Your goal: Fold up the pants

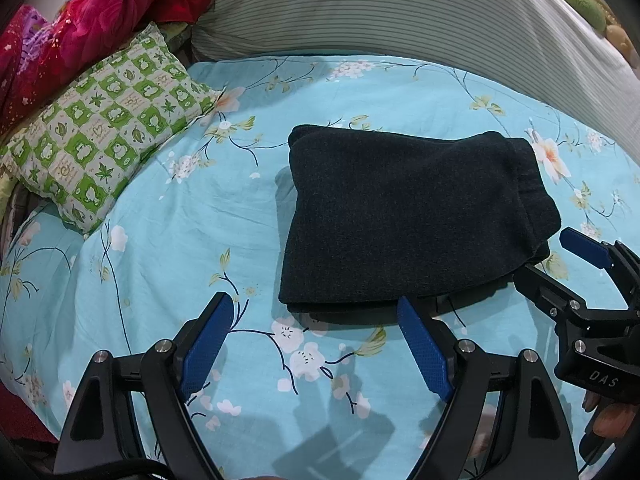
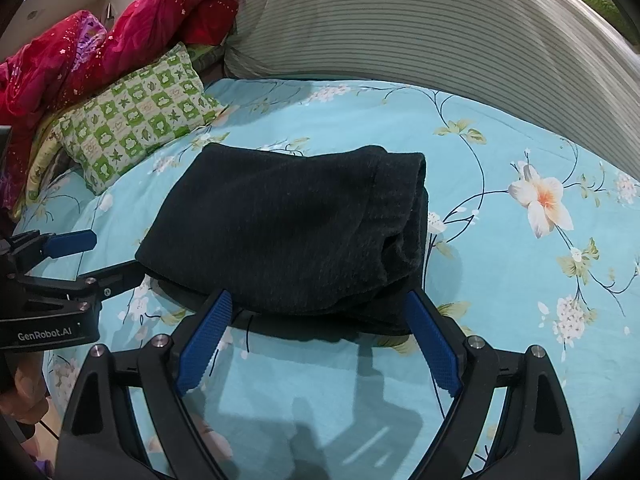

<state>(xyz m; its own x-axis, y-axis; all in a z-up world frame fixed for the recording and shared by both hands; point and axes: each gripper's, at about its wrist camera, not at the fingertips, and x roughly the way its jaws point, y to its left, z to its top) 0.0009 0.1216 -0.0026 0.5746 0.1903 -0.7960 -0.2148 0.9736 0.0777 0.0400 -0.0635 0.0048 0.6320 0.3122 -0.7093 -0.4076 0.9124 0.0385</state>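
The dark pants [image 1: 412, 216] lie folded into a compact stack on the light blue floral bedsheet [image 1: 168, 240]; they also show in the right wrist view [image 2: 288, 228]. My left gripper [image 1: 316, 308] is open and empty, just short of the stack's near edge, left of its middle. My right gripper [image 2: 320, 304] is open and empty, its fingertips [image 2: 218, 308] at the stack's near edge. The right gripper also shows in the left wrist view [image 1: 560, 256], and the left gripper in the right wrist view [image 2: 104, 256].
A green checked pillow [image 1: 108, 128] lies at the left. A red blanket [image 1: 80, 20] is heaped behind it. A large striped cushion [image 1: 400, 12] runs along the back of the bed.
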